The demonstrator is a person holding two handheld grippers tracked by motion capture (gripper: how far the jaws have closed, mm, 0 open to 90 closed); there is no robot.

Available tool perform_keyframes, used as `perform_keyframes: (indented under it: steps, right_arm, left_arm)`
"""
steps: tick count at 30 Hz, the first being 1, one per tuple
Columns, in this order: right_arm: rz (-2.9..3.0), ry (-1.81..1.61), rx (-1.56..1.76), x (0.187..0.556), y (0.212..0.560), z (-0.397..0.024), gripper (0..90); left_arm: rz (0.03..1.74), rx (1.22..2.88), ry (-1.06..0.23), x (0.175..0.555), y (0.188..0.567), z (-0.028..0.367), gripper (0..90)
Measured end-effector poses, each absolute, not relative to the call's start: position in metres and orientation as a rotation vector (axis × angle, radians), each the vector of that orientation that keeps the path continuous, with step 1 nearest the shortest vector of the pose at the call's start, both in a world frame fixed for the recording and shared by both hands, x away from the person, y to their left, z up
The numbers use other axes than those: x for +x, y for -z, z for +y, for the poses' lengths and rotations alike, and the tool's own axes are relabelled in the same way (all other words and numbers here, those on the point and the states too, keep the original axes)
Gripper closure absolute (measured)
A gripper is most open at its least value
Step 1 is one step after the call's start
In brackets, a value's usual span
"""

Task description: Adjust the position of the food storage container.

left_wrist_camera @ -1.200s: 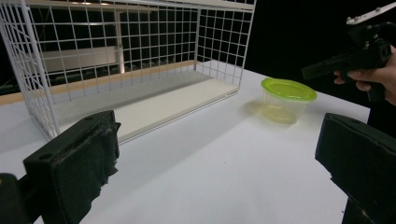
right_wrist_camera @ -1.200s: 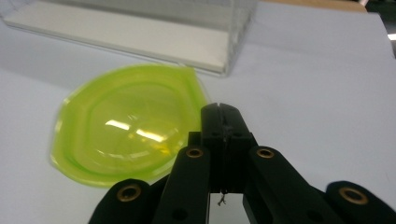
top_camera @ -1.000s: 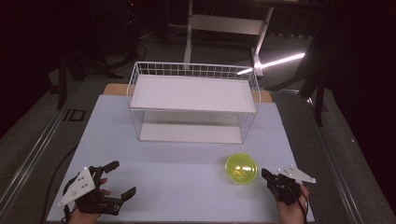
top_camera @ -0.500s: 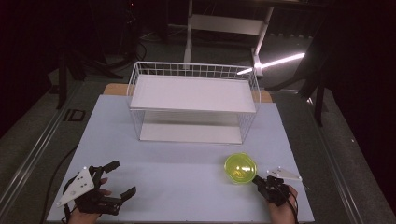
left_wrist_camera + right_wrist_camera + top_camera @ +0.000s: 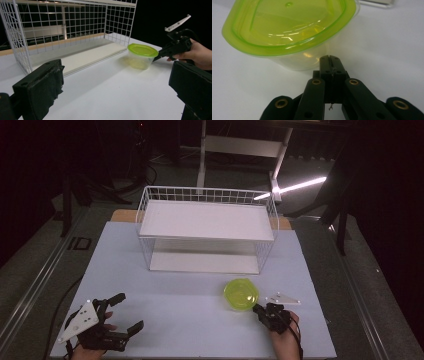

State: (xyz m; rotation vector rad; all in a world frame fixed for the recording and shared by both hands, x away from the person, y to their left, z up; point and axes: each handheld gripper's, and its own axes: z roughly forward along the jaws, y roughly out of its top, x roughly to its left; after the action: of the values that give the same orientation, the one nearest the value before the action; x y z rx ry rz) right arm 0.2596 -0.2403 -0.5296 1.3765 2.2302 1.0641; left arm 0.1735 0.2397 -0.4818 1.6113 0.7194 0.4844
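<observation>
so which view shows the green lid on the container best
The right gripper view: the green lid is seen close up, rim and centre dimple sharp, with the shut right gripper just beside the clear container. The left gripper view shows it side-on, farther off; the high view shows it small, from above.

High overhead view, two low tongs views
</observation>
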Motion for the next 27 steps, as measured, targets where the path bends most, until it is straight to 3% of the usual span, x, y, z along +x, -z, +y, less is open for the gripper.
perform_keyframes:
  steps: [11,27]
  right_arm:
    - [2.267,-1.088,1.315,0.280,0.528,-0.207,90.0]
    - [2.206,-1.058,1.352,0.313,0.528,-0.212,90.0]
  left_arm:
    - [0.713,1.616,-0.486,0.172,0.481,0.240,0.5]
    - [0.712,1.616,-0.483,0.172,0.481,0.240,0.5]
